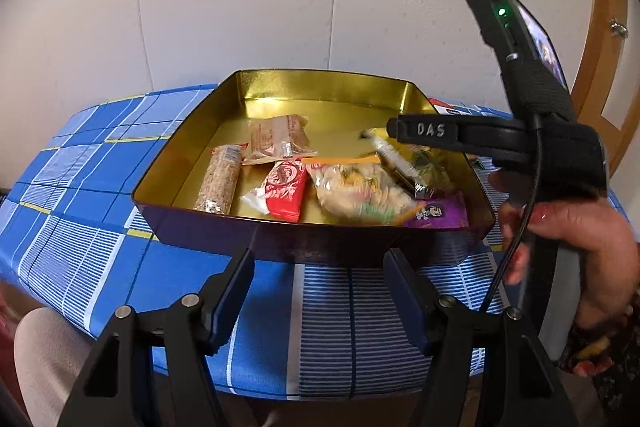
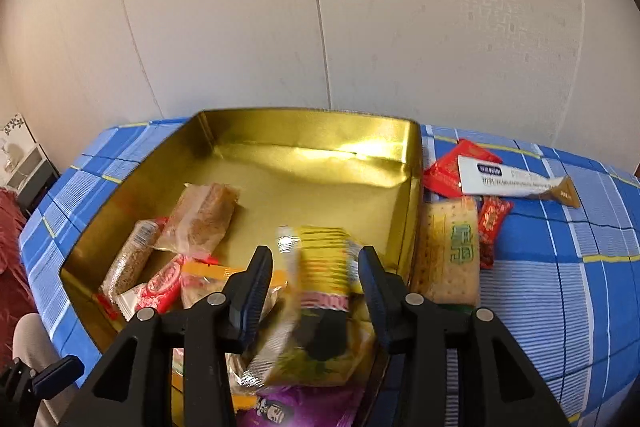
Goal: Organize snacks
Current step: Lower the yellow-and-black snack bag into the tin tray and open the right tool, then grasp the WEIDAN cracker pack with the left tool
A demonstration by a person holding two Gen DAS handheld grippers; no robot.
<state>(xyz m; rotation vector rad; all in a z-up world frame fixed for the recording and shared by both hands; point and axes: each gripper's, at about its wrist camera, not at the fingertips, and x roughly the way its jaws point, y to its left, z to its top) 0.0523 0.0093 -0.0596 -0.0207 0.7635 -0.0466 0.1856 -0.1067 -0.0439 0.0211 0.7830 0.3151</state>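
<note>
A gold-lined tin (image 1: 176, 147) (image 2: 304, 135) stands on the blue checked cloth. In it lie a sesame bar (image 1: 220, 179), a brown cake packet (image 1: 278, 139), a red wafer (image 1: 286, 187), a clear cracker bag (image 1: 360, 195) and a purple packet (image 1: 438, 215). My right gripper (image 2: 314, 253) (image 1: 394, 131) hangs over the tin's right part. A blurred yellow packet (image 2: 320, 267) sits between its fingers, and the pads stand slightly off its sides. My left gripper (image 1: 318, 257) is open and empty, just in front of the tin's near wall.
On the cloth right of the tin lie red packets (image 2: 444, 171), a white stick sachet (image 2: 516, 183), a cracker pack (image 2: 452, 251) and a small red sweet (image 2: 492, 223). A white wall rises behind the table. A person's hand (image 1: 580, 239) holds the right gripper.
</note>
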